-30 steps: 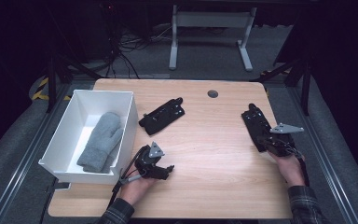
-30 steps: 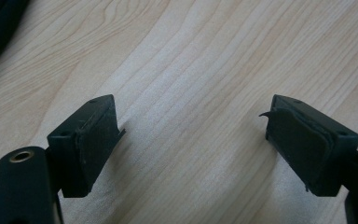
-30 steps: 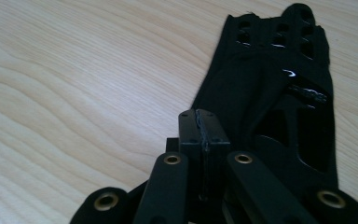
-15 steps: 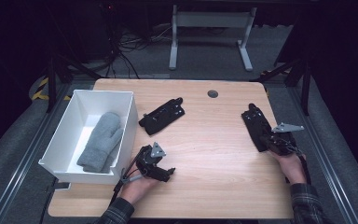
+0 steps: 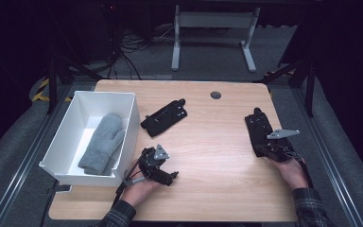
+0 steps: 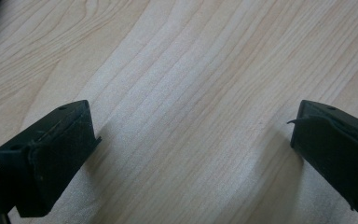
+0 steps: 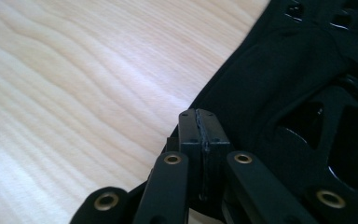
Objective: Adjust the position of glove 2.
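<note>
At the right edge of the pale wooden worktop [image 5: 208, 142], the right claw [image 7: 199, 122] is kept pressed together beside the unmoved flat black perforated glove [image 5: 260, 132], while the left claw [image 5: 169, 176], jaws apart, has been shifted slightly.

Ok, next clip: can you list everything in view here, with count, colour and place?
Table: one, light wood, centre of the high view.
Bin: one, white, open-topped, at the table's left edge.
Mitten: one, grey, lying inside the bin.
Black gloves: two; one on the table just right of the bin, one near the right edge, by the right gripper.
Grommet hole: one, dark, round, far side of the tabletop.
Desk frame: one, pale grey, on the floor behind the table.
Cables: several, dark, on the floor behind.
Left gripper: black, jaws wide apart over bare wood, near the bin's front corner.
Right gripper: black, jaws closed, at the right glove's near end.
</note>
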Motion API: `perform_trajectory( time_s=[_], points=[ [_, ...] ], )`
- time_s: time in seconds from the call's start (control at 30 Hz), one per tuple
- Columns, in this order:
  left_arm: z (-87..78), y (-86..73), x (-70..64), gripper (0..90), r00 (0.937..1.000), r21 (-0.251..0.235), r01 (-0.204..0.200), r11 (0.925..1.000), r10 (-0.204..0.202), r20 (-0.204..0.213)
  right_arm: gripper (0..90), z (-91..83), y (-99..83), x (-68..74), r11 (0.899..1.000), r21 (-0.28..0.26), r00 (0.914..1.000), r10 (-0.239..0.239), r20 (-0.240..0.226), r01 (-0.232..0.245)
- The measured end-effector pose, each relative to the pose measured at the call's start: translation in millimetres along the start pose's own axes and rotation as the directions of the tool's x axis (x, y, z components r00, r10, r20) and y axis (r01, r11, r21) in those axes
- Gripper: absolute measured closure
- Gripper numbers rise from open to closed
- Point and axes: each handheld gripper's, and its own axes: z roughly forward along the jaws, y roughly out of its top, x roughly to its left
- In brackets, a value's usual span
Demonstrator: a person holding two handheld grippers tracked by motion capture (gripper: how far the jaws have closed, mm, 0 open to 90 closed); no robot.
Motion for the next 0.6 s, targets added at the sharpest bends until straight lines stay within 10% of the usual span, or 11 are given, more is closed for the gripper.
perform_trajectory(
  time_s=[0.33, 0.6],
  points=[
    [-0.1, 0.1, -0.4, 0.1, 1.0000, 0.001, 0.002, 1.0000, -0.002, 0.003, 90.0, 0.2, 2.7, 27.1, 0.997, 0.011, 0.9920, -0.077, -0.100, 0.079],
    [-0.5, 0.3, 0.0, 0.0, 1.0000, 0.007, 0.001, 1.0000, -0.001, 0.009, 90.0, 0.3, 4.5, 62.5, 0.988, 0.013, 0.9671, -0.150, -0.206, 0.156]
  ],
)
